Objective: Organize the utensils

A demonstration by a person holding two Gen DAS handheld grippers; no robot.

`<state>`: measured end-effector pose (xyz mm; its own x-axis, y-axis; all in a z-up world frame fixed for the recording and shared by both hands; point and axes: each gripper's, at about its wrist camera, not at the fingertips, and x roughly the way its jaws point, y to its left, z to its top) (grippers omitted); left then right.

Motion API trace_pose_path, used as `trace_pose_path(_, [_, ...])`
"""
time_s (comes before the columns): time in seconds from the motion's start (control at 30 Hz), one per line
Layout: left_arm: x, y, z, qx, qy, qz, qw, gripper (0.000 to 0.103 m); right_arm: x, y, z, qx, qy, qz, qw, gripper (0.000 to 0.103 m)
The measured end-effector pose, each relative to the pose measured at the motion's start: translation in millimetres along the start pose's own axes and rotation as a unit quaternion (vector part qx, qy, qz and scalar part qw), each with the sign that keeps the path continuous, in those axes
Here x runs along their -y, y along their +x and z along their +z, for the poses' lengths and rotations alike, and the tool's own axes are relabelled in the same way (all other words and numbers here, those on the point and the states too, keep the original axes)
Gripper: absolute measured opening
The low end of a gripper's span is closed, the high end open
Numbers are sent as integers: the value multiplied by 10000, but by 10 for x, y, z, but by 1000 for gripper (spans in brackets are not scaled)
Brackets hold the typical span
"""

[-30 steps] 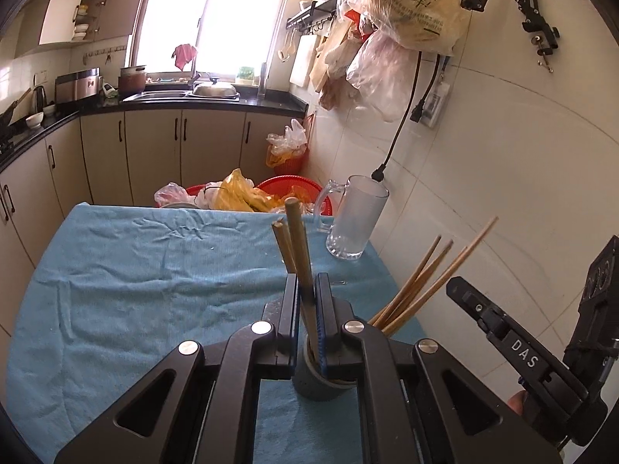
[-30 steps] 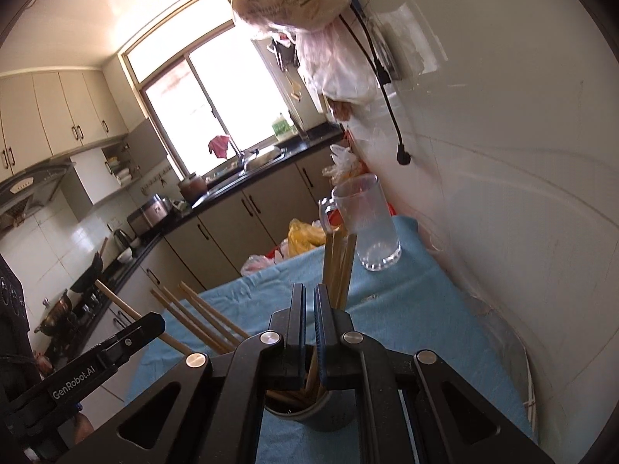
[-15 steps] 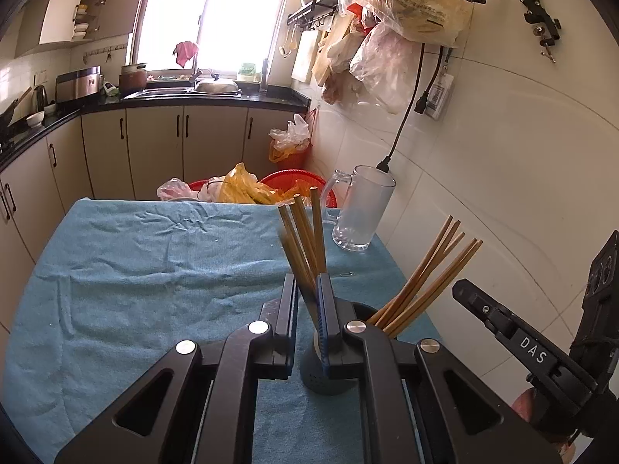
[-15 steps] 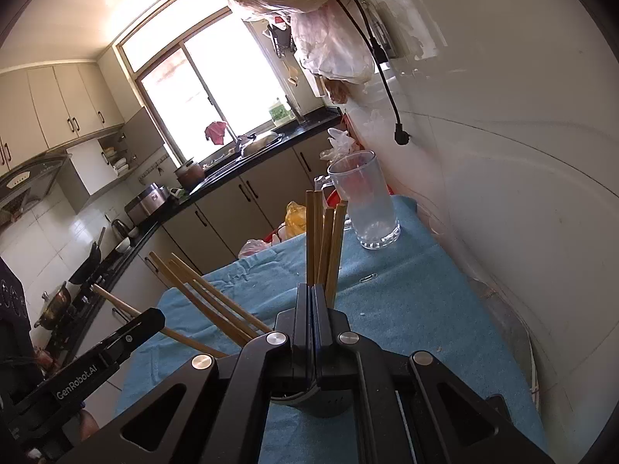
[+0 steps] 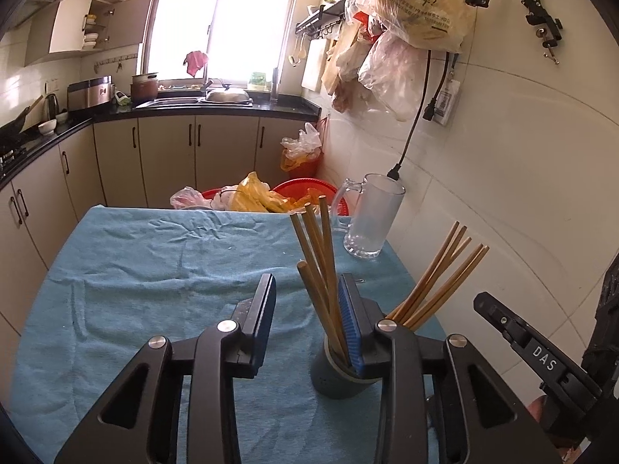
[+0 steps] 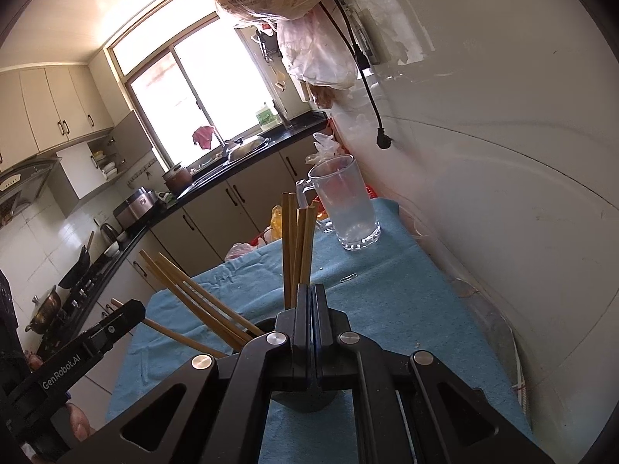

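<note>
since the earlier frame the left gripper (image 5: pixel 305 319) jaws have just been opening, freeing chopsticks (image 5: pixel 319 270) into the holder (image 5: pixel 336 375); right gripper (image 6: pixel 311 305) jaws together, empty. next, back away.

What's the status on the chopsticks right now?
Left tongs just opened, pads off the chopsticks. Right tongs shut, empty. Both bunches standing in the grey holder. Glass mug stands clear.

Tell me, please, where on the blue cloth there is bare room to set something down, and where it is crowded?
The blue cloth lies bare over its whole window-side and cabinet-side spread, up to the far edge. The wall side is crowded: the grey holder with its chopsticks stands near, the glass mug farther back, a paper clip between them.
</note>
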<state>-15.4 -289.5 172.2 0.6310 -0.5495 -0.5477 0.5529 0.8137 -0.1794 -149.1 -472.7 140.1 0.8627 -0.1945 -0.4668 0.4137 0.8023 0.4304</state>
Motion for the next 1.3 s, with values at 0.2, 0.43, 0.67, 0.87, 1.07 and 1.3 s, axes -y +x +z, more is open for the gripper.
trace_pose_path(0.2, [24,59,-19,-80,58,165,9998,46,19,3,-3,-42,-11,-63,10000,2])
trace_pose_path(0.43, [-18,154,-61,-216,28,379,9990,51,45,32,-24,-109,-45,-183,9998,24])
trace_pose_path(0.67, [-41,181,-79,-225,15,425,9988,60,51,17,-43,-26,-83,-242,9997,37])
trace_pose_path(0.87, [-80,173,-97,-166,-34,558,9983,73,40,46,-63,-24,-108,-314,9994,48])
trace_pose_path(1.07, [-98,151,-118,-40,-16,768,9970,86,21,41,-82,62,-166,-533,9984,78])
trace_pose_path(1.3, [-134,120,-145,79,-88,1133,9935,101,-31,39,-83,101,-362,-1170,9924,103])
